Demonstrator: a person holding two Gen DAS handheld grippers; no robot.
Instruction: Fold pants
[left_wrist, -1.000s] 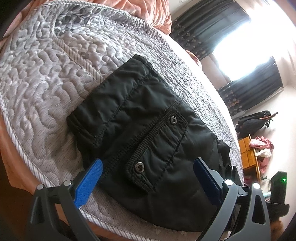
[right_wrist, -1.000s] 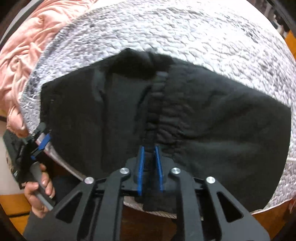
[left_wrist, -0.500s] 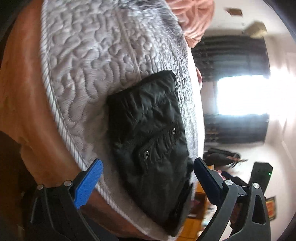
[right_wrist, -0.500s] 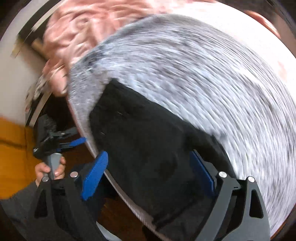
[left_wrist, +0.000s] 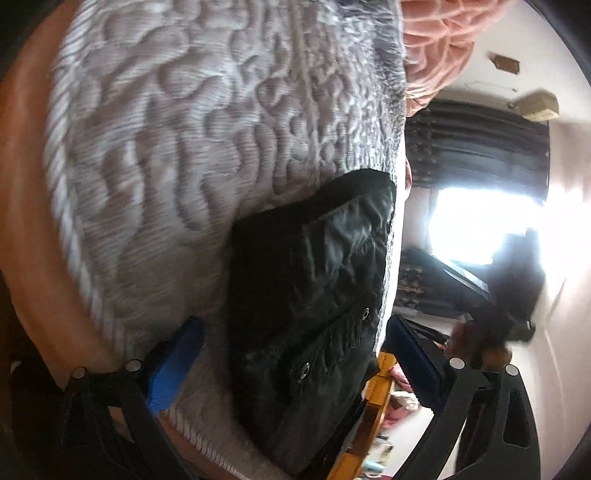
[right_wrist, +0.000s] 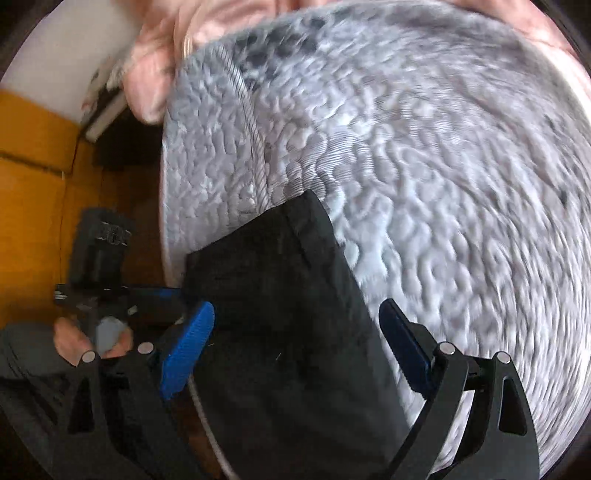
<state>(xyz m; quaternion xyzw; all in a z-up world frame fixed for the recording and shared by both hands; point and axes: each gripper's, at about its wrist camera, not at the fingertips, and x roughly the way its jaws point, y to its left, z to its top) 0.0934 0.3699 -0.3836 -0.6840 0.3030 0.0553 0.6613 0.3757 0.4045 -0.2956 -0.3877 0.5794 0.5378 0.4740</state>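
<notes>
1. Both grippers are seen with jaws spread wide and nothing pinched: the right gripper (right_wrist: 297, 350) has its blue pads standing to either side of the black fabric, and the left gripper (left_wrist: 291, 365) is likewise open, its pads apart on each side of the garment.
2. Folded into a compact dark block, the pants (left_wrist: 310, 314) are laid on the mattress near its edge, filling the lower centre of both wrist views; a flap pocket with two metal snaps (left_wrist: 305, 366) is shown in the left wrist view.
3. Beneath them, the grey quilted mattress (right_wrist: 424, 166) is spread across the upper and right parts of the right wrist view.
4. A pink blanket (left_wrist: 439, 48) is bunched at the upper right of the left wrist view.
5. At the lower left of the right wrist view, the person's left hand (right_wrist: 79, 341) is seen around the other gripper's handle.
6. Dark curtains (left_wrist: 476, 147) and a bright window (left_wrist: 480, 225) are placed at the right of the left wrist view.
</notes>
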